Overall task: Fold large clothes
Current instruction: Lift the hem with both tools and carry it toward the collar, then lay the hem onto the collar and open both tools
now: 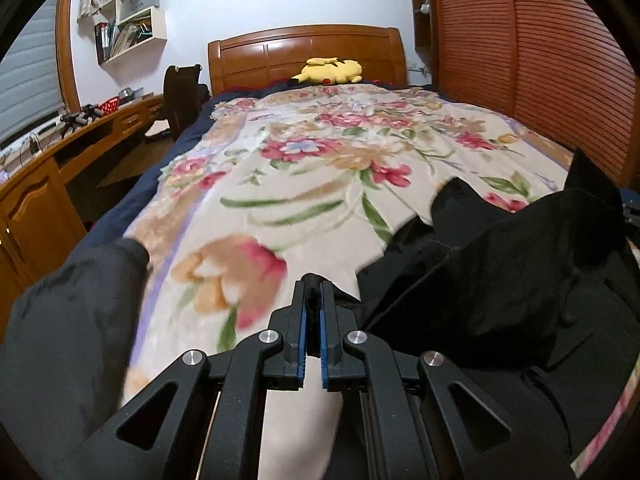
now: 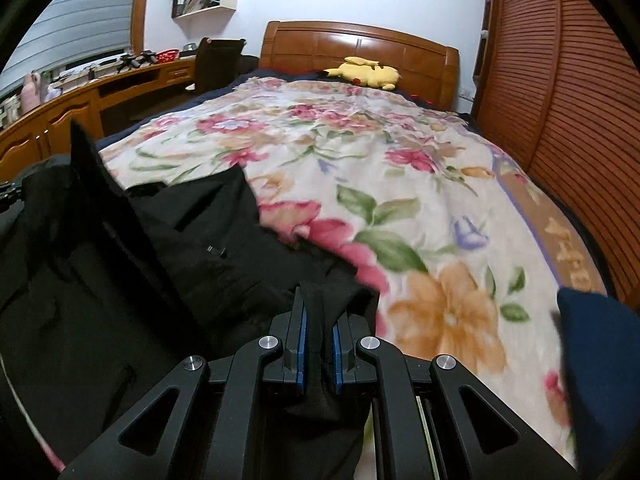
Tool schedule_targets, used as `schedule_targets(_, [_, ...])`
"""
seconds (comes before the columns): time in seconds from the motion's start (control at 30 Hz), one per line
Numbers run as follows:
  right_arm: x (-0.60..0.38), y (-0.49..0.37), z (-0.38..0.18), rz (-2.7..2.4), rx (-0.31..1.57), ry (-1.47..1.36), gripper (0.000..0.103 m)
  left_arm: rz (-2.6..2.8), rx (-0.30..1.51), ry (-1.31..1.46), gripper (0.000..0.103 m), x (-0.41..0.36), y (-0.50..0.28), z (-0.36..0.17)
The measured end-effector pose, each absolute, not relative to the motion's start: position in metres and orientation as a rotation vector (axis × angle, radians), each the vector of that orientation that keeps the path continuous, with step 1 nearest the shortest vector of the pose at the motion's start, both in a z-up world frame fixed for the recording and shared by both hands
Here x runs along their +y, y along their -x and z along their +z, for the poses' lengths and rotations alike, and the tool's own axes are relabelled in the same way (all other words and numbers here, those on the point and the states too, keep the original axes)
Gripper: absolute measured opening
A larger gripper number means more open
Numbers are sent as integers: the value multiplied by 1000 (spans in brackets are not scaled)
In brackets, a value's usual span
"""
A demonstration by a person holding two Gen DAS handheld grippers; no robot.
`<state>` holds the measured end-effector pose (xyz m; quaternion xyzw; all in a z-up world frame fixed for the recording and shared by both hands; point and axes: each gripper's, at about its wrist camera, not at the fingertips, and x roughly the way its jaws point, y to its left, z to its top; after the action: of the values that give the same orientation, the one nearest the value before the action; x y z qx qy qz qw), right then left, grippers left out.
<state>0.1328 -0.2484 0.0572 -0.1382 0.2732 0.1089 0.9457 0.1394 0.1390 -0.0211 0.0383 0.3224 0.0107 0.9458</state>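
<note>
Black clothes [image 1: 500, 264] lie in a soft, crumpled heap on the near end of the bed, on top of the flowery blanket [image 1: 304, 184]. In the right wrist view the same black clothes [image 2: 132, 260] fill the left side, with a small zip or button that is too tiny to make out.

The left gripper [image 1: 313, 292] points forward, low over the blanket, toward the headboard. Its two black fingers with blue pads [image 1: 302, 332] are pinched nearly together, with a bit of black cloth between the tips. The right gripper [image 2: 319, 304] also points forward and low. Its fingers squeeze a thick fold of the black cloth, which hangs down between the blue pads [image 2: 302, 344].

The blanket looks fuzzy, cream with red, orange and green flowers. A gold band near its edge has marks, too blurry to read. The headboard [image 1: 308, 54] is shiny brown wood. A yellow plush toy [image 1: 330, 70] lies in front of it. White wall shelves [image 1: 132, 20] hold books and a bag with writing too small to read.
</note>
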Motion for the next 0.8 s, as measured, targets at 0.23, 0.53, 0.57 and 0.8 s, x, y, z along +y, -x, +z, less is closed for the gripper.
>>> schedule_targets(0.23, [-231,-208,70,164,530,293,10,62,622,-89,5,138,-199,-6])
schedule_targets(0.53, [-216,-272,51,55,547,295,10,81,608,-79,5,141,-253,1])
schedule_targets(0.57, [-215,-279,47,28,584,300,10,81,613,-85,5,139,-256,0])
schedule_targets(0.8, [-203,-287,40,20,599,272,11,94,604,-102,6,131,-256,7])
